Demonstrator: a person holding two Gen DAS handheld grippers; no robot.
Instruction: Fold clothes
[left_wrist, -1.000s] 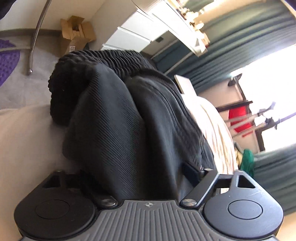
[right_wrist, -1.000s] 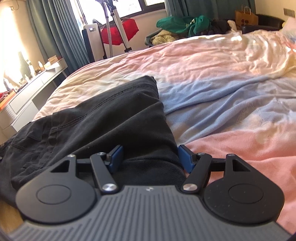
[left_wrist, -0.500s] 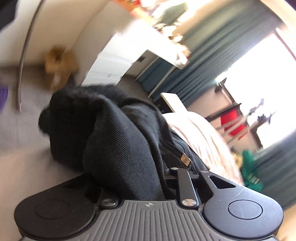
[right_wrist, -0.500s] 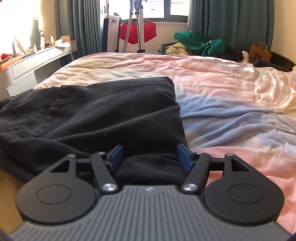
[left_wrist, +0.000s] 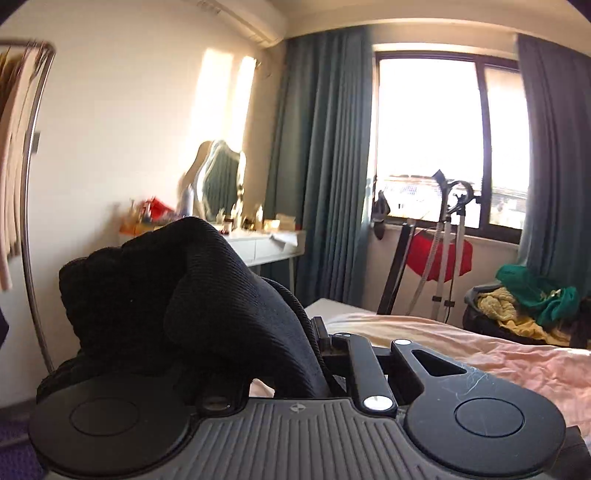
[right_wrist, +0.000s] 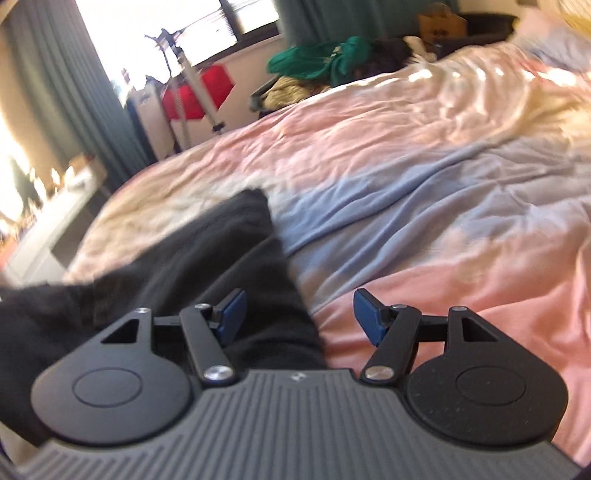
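The black trousers (right_wrist: 192, 266) lie on the bed's pink and blue duvet (right_wrist: 424, 192); one end is bunched up and pinched in the left tongs (left_wrist: 314, 354), lifted above the bed. The right tongs (right_wrist: 299, 317) are spread, straddling the trousers' near edge. A green garment (left_wrist: 535, 299) lies by the window.

Bright daylight pours through a far window (left_wrist: 443, 140) flanked by teal curtains (left_wrist: 325, 166). A white dressing table (left_wrist: 266, 247) with a mirror (left_wrist: 218, 177) stands by the cream wall (left_wrist: 129, 129) at left. A pink and blue bedspread (right_wrist: 424, 192) covers the bed.
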